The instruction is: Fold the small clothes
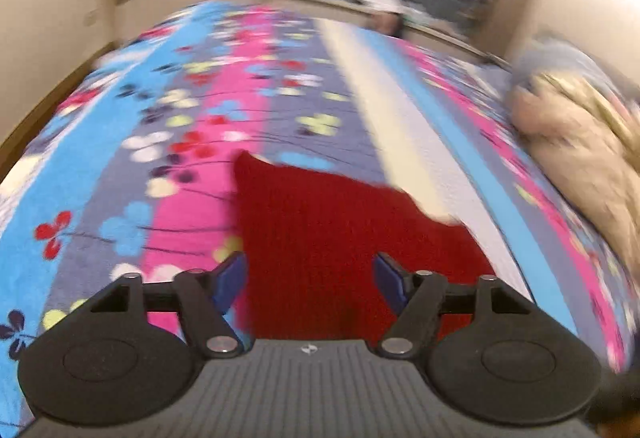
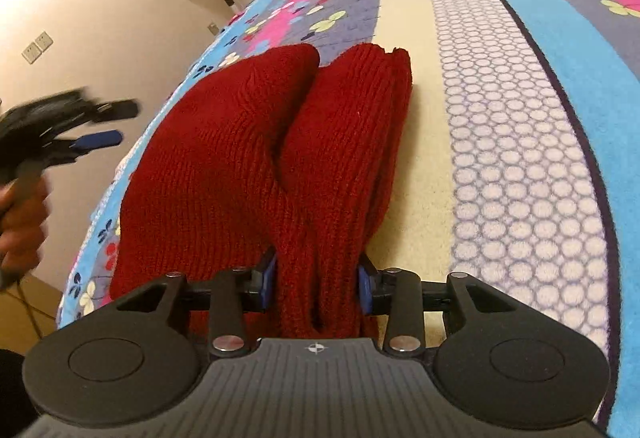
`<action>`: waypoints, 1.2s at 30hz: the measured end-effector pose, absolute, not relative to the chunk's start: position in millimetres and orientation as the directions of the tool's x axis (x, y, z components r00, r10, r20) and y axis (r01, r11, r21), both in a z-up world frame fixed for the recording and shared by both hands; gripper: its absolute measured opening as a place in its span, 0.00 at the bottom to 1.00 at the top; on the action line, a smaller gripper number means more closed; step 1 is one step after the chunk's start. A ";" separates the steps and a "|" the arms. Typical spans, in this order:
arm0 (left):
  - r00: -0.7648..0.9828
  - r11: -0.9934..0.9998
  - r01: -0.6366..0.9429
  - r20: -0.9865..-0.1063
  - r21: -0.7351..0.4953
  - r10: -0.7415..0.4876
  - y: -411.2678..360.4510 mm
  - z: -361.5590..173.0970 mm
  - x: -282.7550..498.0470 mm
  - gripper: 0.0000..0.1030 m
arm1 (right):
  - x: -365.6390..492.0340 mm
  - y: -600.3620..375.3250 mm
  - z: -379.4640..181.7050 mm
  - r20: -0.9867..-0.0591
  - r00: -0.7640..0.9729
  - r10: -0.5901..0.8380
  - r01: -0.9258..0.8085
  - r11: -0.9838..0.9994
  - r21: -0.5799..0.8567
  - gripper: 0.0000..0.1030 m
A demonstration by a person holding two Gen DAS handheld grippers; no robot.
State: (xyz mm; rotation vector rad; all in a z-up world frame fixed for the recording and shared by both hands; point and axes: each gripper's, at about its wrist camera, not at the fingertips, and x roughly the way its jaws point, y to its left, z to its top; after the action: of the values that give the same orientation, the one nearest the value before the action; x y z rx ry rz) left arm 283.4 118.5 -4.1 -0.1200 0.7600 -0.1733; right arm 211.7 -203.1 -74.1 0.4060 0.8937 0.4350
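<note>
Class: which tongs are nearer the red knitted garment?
Right. The right tongs clamp a fold of the red knitted garment; the left tongs hover open just above it.

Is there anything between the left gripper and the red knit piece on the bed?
Nothing visible does. The left gripper is open with the red knit garment right ahead of its fingers, and only the floral blanket lies around it. The right gripper is already shut on the garment's near end.

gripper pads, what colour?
Blue pads, on black fingers. Clearest in the right wrist view, where the right gripper clamps the red knit garment.
</note>
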 end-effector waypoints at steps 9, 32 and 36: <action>0.706 0.991 0.096 -0.696 -0.088 -0.130 104.2 -20.9 258.3 0.62 | 208.8 -206.1 -74.5 -0.653 0.562 0.508 -0.180 0.846 0.502 0.43; 0.693 0.987 0.157 -0.715 0.027 -0.091 80.5 -37.0 162.2 0.87 | 172.4 -214.3 -56.2 -0.681 0.596 0.425 -0.234 0.903 0.359 0.54; 0.745 0.991 0.126 -0.664 0.046 -0.064 73.4 -18.1 137.8 0.94 | 147.4 -222.3 -28.6 -0.667 0.677 0.311 -0.211 0.950 0.229 0.62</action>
State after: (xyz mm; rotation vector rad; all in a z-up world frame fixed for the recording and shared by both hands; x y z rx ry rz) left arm 137.8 73.4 -18.1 0.0896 0.7229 -0.1046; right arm 147.4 -222.3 -28.6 0.1377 0.7733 0.2946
